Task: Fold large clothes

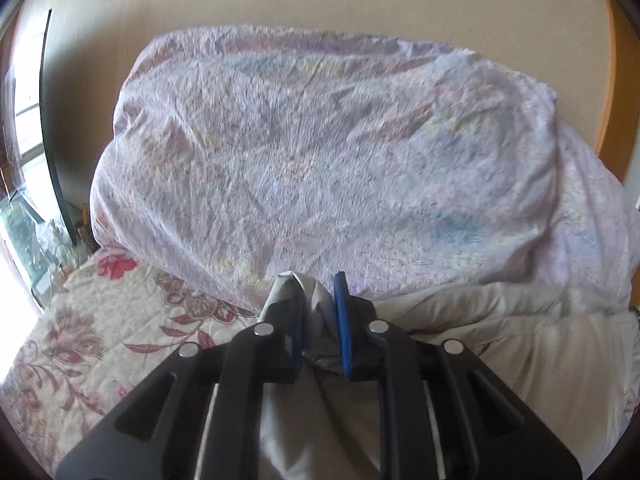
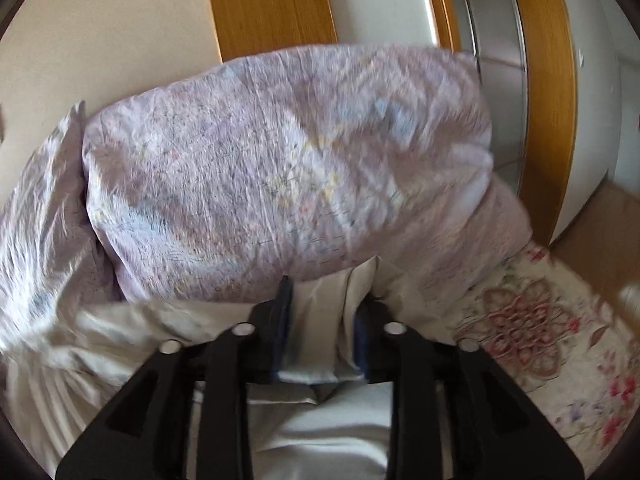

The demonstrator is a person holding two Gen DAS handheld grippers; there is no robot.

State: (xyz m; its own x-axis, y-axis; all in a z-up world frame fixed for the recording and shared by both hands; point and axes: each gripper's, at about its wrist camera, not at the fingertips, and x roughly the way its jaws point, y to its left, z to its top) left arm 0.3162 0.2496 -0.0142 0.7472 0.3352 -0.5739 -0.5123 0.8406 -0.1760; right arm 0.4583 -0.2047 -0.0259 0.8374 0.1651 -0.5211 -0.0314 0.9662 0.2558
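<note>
A pale grey-white garment [image 1: 500,340] lies on a flower-patterned bed. My left gripper [image 1: 318,300] is shut on a bunched fold of it, which sticks up between the blue-padded fingers [image 1: 342,320]. In the right wrist view the same garment [image 2: 320,432] spreads under my right gripper [image 2: 324,312]. That gripper is shut on a wide flat fold of the cloth between its fingers [image 2: 282,320]. Both views are a little blurred.
A big lilac patterned quilt [image 1: 320,160] is heaped just beyond both grippers and also fills the right wrist view [image 2: 280,168]. The floral bedspread [image 1: 100,332] shows at left and at right [image 2: 560,340]. A window and glass tank [image 1: 24,200] stand far left. Wooden door frames [image 2: 272,4] stand behind.
</note>
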